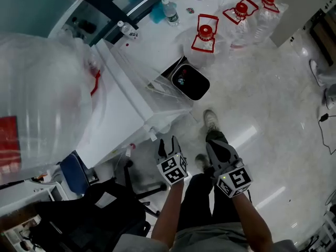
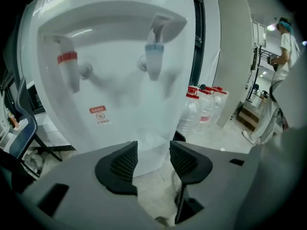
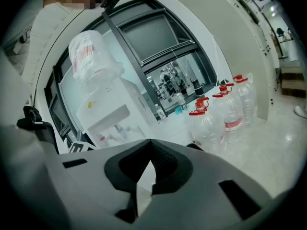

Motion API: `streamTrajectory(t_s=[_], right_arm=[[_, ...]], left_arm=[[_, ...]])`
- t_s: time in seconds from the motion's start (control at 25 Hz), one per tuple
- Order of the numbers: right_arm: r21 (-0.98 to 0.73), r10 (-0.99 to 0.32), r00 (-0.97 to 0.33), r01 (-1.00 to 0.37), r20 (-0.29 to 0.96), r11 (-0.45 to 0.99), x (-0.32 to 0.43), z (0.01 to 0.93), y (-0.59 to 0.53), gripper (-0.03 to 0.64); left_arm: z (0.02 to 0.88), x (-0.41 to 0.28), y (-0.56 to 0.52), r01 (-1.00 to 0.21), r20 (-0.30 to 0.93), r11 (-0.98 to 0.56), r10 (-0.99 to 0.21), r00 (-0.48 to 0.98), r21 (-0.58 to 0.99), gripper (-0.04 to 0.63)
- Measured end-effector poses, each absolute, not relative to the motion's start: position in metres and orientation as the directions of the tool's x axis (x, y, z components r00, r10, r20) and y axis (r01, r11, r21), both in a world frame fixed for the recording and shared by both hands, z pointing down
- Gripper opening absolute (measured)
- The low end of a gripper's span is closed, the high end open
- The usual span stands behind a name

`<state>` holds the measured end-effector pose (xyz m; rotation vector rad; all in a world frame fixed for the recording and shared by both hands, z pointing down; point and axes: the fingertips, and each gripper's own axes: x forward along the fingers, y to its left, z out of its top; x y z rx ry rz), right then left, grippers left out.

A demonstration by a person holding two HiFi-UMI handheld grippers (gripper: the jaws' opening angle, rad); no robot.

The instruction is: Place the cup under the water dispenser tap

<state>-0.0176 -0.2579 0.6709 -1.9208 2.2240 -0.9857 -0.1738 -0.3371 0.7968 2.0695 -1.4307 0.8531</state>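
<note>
Head view: forearms (image 1: 169,214) parallel, left hand-held gripper (image 1: 167,142) clasping the cup (image 2: 120,80).

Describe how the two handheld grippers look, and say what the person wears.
The left gripper and the right gripper both have grey moulded bodies with black ribbed pads. Each carries a white cube printed with black square markers. No cables show. The forearms have no sleeves, and the person wears dark trousers.

The small clear plastic cup (image 2: 153,145) stood upright between the pads of the left gripper (image 2: 153,157), touching both. The white water dispenser (image 2: 115,99) carried a blue-tipped tap (image 2: 154,61) and a red-banded tap (image 2: 67,63), both above the cup and apart from it.
</note>
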Motion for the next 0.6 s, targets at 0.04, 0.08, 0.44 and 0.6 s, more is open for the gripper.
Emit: streamTrajectory(t_s=[0.04,0.08,0.44,0.6], right_arm=[[-0.480,-0.904,-0.233,-0.876,0.360,0.035,-0.018,0.661,-0.258,0.009],[-0.478,-0.905,-0.235,-0.877,0.355,0.041,-0.018,0.651,-0.259,0.009],[-0.431,-0.926,-0.257,-0.895,0.275,0.120,-0.025,0.536,-0.270,0.009],[-0.419,-0.935,-0.254,-0.898,0.246,0.133,-0.028,0.491,-0.272,0.009]], left_arm=[[0.784,-0.171,-0.335,-0.935,0.717,-0.351,-0.641,0.275,0.045,0.211],[0.771,-0.167,-0.333,-0.930,0.708,-0.365,-0.643,0.292,0.051,0.202],[0.611,-0.140,-0.322,-0.856,0.580,-0.505,-0.668,0.467,0.107,0.126],[0.543,-0.139,-0.318,-0.839,0.522,-0.526,-0.682,0.513,0.138,0.109]])
